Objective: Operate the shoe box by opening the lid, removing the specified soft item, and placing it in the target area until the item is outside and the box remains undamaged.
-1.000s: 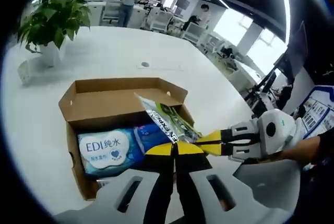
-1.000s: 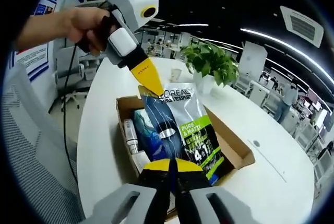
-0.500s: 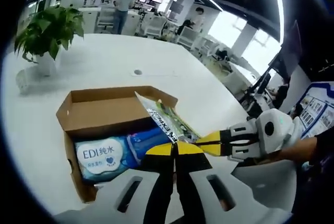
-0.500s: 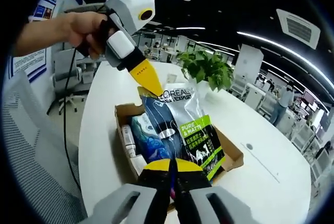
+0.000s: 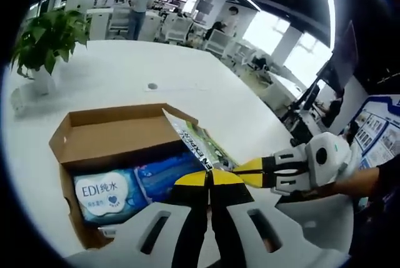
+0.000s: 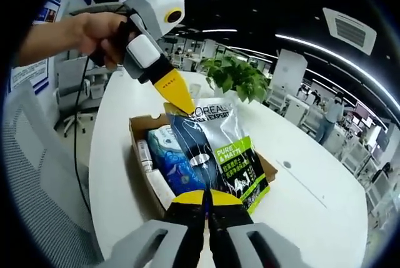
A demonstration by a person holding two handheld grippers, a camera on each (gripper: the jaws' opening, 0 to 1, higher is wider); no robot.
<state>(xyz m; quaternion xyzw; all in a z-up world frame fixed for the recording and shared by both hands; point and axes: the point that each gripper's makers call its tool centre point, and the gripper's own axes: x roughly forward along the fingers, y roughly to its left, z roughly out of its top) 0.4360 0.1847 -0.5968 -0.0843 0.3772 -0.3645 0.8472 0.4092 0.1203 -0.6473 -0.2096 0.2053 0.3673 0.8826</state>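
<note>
An open brown shoe box point(image 5: 119, 132) lies on the white table point(image 5: 125, 68). Inside it are a light blue wipes pack point(image 5: 103, 193) and a darker blue pack point(image 5: 164, 168). A grey, black and green soft pouch point(image 6: 220, 149) hangs over the box point(image 6: 139, 125), held between both grippers. My left gripper point(image 5: 209, 173) is shut on one end of the pouch point(image 5: 199, 142), and my right gripper point(image 5: 242, 168) is shut on it from the right. In the right gripper view my right gripper point(image 6: 205, 194) clamps the pouch's lower edge and my left gripper point(image 6: 185, 109) clamps its top.
A potted plant point(image 5: 44, 43) stands at the table's far side, also seen as the plant point(image 6: 236, 77). A small round disc point(image 5: 152, 85) lies on the table beyond the box. A mesh chair point(image 6: 37, 187) is close on the left. Office desks, chairs and people fill the background.
Both grippers keep their hold on the pouch and have lifted it a little away from the box. Both views have shifted with the hands; the box now looks farther off.
</note>
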